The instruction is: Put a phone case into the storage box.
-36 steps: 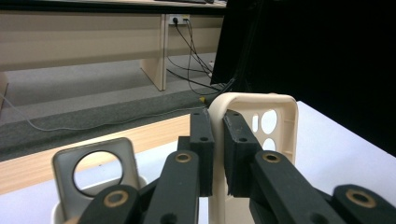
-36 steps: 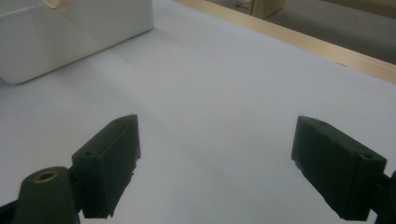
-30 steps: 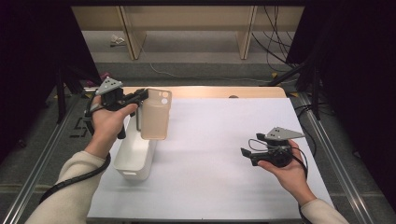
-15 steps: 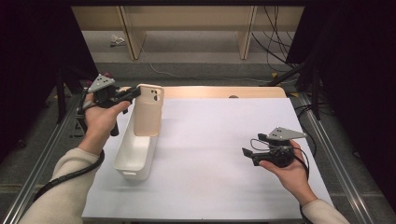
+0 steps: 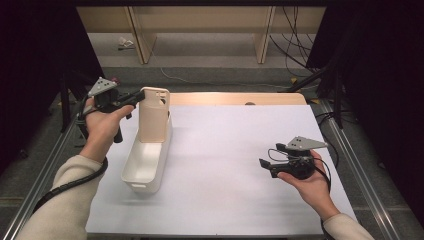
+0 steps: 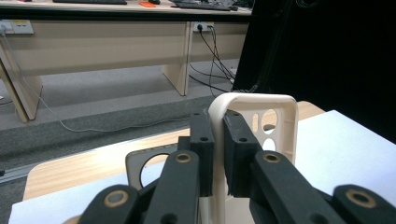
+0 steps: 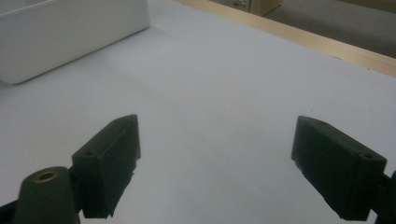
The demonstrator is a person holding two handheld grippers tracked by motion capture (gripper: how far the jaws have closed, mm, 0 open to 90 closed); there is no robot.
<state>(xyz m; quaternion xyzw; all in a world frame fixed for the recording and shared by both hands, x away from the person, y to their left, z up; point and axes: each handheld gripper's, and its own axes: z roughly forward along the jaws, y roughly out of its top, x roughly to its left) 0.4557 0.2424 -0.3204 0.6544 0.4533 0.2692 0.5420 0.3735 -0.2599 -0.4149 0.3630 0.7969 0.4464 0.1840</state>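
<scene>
The left gripper [image 5: 134,98] clamps the rim of a cream phone case [image 5: 153,114] — held upright over the far end of the white bin [image 5: 145,167]. The right gripper [image 5: 264,165] rests near the table's [image 5: 225,190] right edge, jaws spread wide, empty.

Upper left of the frame, the left tool [image 5: 134,98] grips a cream phone case [image 5: 154,115] upright over a white bin [image 5: 142,167]; the right tool [image 5: 267,166] hovers lower right.

Before me: white-covered table [image 5: 240,165], wooden edge at far side. Beyond, grey floor [image 5: 200,50] with loose cables [image 5: 292,40], pale wooden bench legs [image 5: 137,30]. Black curtains [image 5: 380,60] on both my sides. Metal rails [image 5: 357,155] flank table.
</scene>
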